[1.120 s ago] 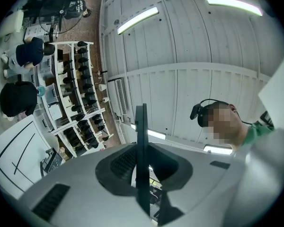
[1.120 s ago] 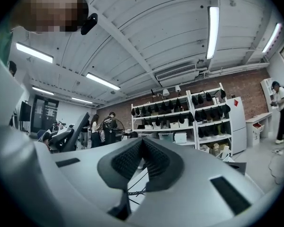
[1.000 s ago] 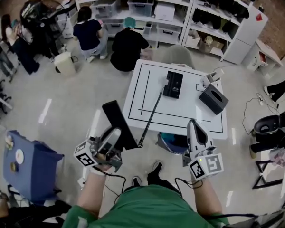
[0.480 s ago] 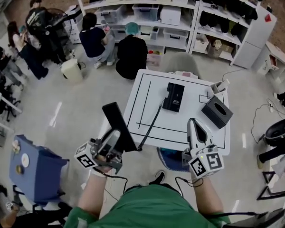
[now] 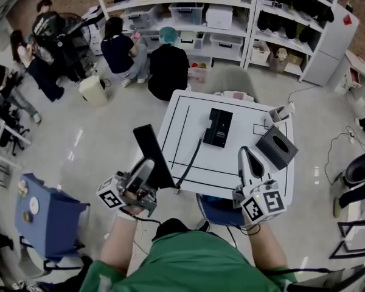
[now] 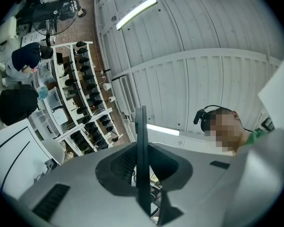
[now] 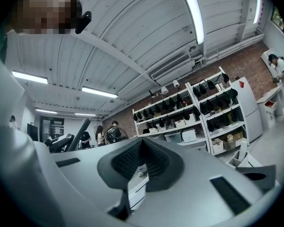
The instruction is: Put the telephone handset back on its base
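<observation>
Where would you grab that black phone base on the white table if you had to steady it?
Probably across its two long sides, coming straight down from above. The telephone base lies flat on the table as a narrow rectangle, so only those sides would fit between jaws. Use the empty right hand-held gripper, gripping toward the end away from the cord.

On my feed the right gripper tilts up toward the ceiling, its grey jaws pressed together with nothing between the dark pads. Past the tips I see tall white shelving stocked with dark items and boxes along a brick wall, and a long light strip overhead. A few people stand far off to the left of the shelving.
</observation>
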